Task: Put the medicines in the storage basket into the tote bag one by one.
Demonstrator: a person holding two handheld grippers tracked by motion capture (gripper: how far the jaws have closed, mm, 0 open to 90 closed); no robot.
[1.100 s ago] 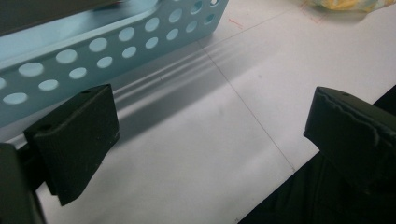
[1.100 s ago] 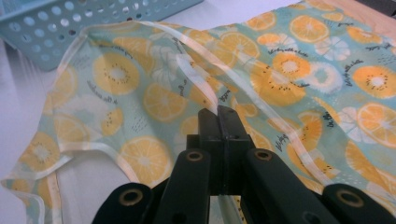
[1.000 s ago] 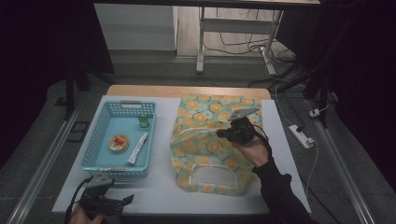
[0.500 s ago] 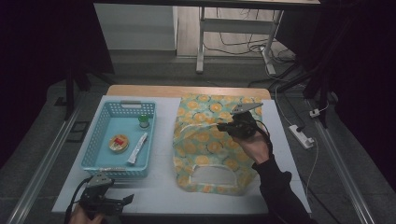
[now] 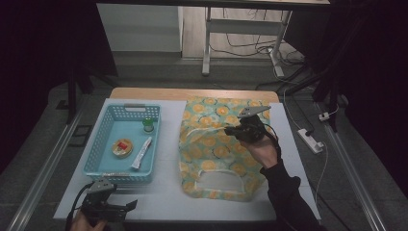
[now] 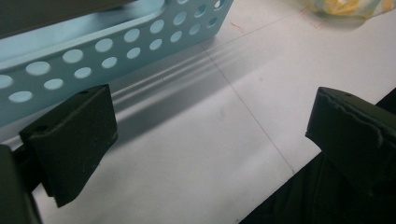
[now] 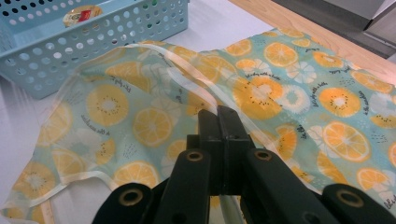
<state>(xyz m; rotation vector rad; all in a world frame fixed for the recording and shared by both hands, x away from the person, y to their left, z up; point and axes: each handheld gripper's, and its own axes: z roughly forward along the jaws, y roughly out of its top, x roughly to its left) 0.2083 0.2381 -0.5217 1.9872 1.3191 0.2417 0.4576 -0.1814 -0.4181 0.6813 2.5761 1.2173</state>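
Observation:
A fabric bag [image 5: 211, 154] printed with orange slices lies flat on the white table. My right gripper [image 5: 228, 129] hovers over its upper middle, shut on the bag's cream-trimmed edge [image 7: 187, 70], which is raised off the lower layer. In the right gripper view the jaws [image 7: 219, 114] are pressed together with the trim running under them. My left gripper [image 5: 129, 206] rests near the table's front left corner. Its jaws stand wide apart [image 6: 210, 121] over bare tabletop, with nothing between them.
A light blue perforated basket [image 5: 96, 154] sits left of the bag. It holds a green-capped small item [image 5: 147, 125], a round container with a red and orange lid [image 5: 121, 147] and a white sachet [image 5: 142, 153]. The table's front edge [image 5: 192, 217] is close to the left gripper.
The right gripper has shifted only slightly over the bag, keeping hold of the edge; the raised trim now shows as a pale line. The left gripper has barely moved.

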